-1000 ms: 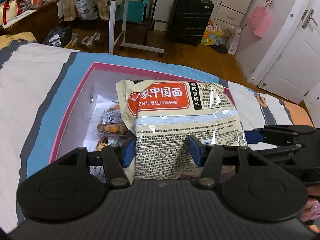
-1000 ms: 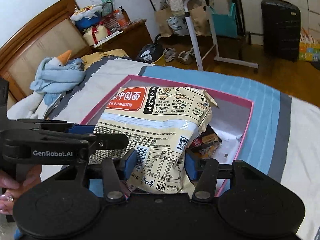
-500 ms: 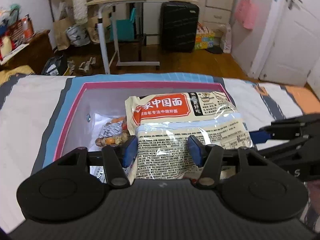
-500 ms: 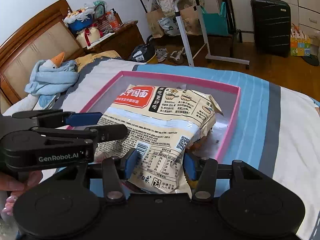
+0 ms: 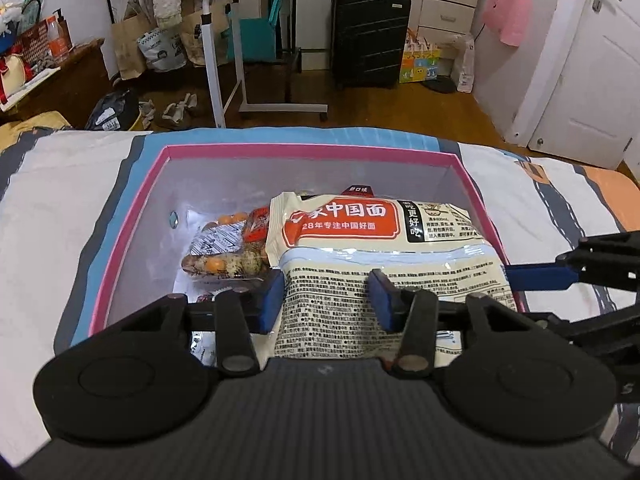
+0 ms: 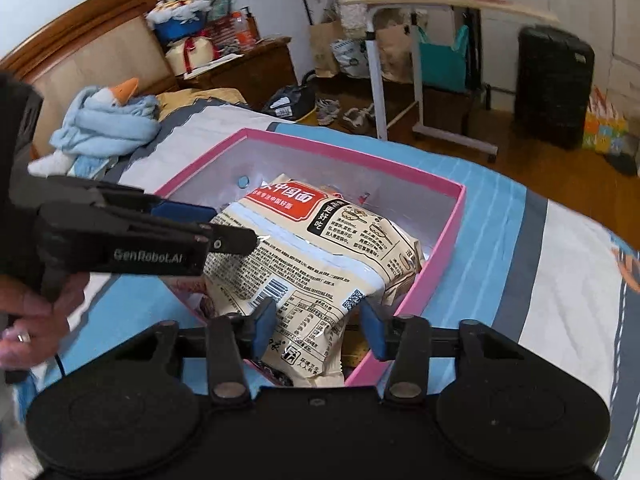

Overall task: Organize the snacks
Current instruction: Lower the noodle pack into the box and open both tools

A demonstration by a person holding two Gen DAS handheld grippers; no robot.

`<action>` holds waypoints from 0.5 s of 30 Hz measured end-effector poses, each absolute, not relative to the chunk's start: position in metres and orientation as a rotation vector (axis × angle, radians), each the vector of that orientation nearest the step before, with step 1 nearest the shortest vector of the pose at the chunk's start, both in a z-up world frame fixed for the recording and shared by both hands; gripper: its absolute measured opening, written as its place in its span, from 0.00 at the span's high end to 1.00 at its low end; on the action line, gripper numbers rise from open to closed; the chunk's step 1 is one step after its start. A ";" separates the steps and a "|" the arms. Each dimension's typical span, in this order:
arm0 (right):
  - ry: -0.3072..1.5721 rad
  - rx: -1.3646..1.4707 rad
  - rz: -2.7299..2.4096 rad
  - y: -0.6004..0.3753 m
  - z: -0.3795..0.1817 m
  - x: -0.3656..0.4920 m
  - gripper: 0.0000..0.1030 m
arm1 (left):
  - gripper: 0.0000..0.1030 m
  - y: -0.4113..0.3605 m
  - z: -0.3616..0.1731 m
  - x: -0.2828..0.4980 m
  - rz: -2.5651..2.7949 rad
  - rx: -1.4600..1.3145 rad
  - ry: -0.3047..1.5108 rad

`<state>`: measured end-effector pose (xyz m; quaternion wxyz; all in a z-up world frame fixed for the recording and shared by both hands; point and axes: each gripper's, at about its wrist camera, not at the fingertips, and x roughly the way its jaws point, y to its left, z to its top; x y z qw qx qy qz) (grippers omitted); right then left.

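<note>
A large cream noodle multipack (image 5: 376, 252) with a red label lies in the pink-rimmed box (image 5: 120, 256) on the bed, on top of smaller snack packs (image 5: 228, 252). My left gripper (image 5: 326, 300) is shut on the pack's near edge. My right gripper (image 6: 318, 326) is shut on the pack's (image 6: 320, 264) other near corner, low over the box rim (image 6: 448, 248). Each gripper shows in the other's view, the left gripper (image 6: 168, 236) beside the pack's left side and the right gripper (image 5: 560, 276) at its right side.
The box sits on a blue, white and grey striped bedspread (image 5: 60, 200). A blue goose plush (image 6: 104, 120) lies near the headboard. Beyond the bed stand a rolling side table (image 5: 256, 40), a black suitcase (image 5: 370, 36) and a white door (image 5: 592, 60).
Both grippers have lowered the noodle pack deeper into the box, and it lies flatter on the other snacks. Both wrist views have pulled back and risen slightly.
</note>
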<state>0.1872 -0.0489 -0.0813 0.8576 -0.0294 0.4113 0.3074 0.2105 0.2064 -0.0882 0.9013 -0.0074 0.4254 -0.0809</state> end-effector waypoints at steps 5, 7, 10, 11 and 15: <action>0.843 -0.171 0.643 -0.033 -0.090 0.187 0.70 | 0.60 0.200 -0.099 0.215 -0.132 0.003 0.899; 0.850 -0.211 0.625 -0.027 -0.097 0.190 0.71 | 0.60 0.200 -0.104 0.217 -0.131 -0.003 0.921; 0.849 -0.211 0.623 -0.028 -0.102 0.191 0.71 | 0.60 0.202 -0.110 0.215 -0.133 -0.021 0.919; 0.844 -0.210 0.627 -0.029 -0.101 0.190 0.71 | 0.60 0.203 -0.110 0.214 -0.133 -0.024 0.916; 0.832 -0.177 0.629 -0.037 -0.096 0.185 0.71 | 0.59 0.199 -0.106 0.209 -0.106 -0.008 0.905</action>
